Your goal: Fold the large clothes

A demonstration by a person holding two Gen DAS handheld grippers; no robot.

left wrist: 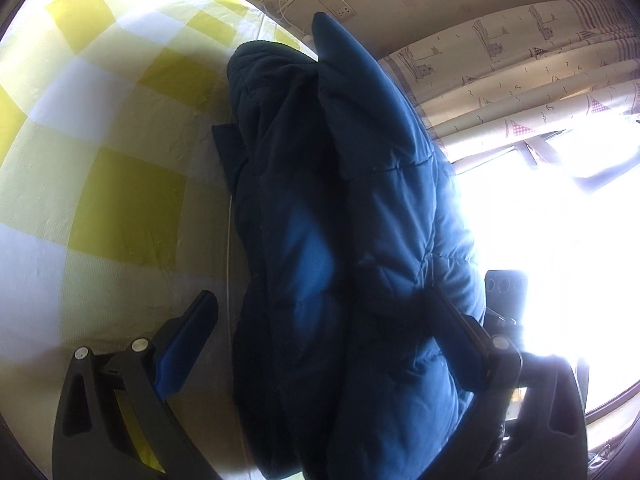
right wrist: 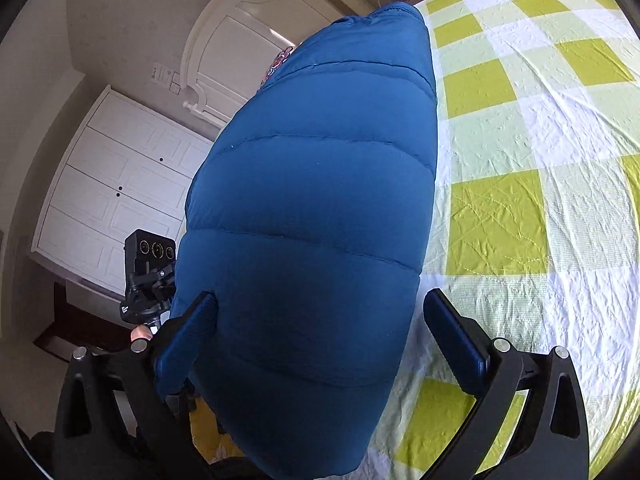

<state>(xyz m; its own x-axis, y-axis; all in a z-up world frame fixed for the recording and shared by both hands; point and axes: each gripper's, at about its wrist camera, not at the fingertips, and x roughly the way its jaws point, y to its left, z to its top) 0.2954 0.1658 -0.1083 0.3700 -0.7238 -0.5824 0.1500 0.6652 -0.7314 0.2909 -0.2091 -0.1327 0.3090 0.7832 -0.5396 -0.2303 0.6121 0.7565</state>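
A blue quilted puffer jacket (left wrist: 344,240) stands bunched up between both grippers over a bed with a yellow and white checked sheet (left wrist: 100,160). My left gripper (left wrist: 324,308) is wide open with the jacket between its fingers; its right finger presses the fabric. In the right wrist view the jacket (right wrist: 312,208) fills the middle, and my right gripper (right wrist: 320,308) is wide open around it, its left finger against the fabric. The other gripper's body (right wrist: 148,276) shows to the left behind the jacket.
The checked sheet (right wrist: 520,160) spreads to the right in the right wrist view. White wardrobe doors (right wrist: 116,196) and a white headboard (right wrist: 240,52) stand behind. A bright window (left wrist: 540,240) with patterned curtains (left wrist: 520,72) is at the right in the left wrist view.
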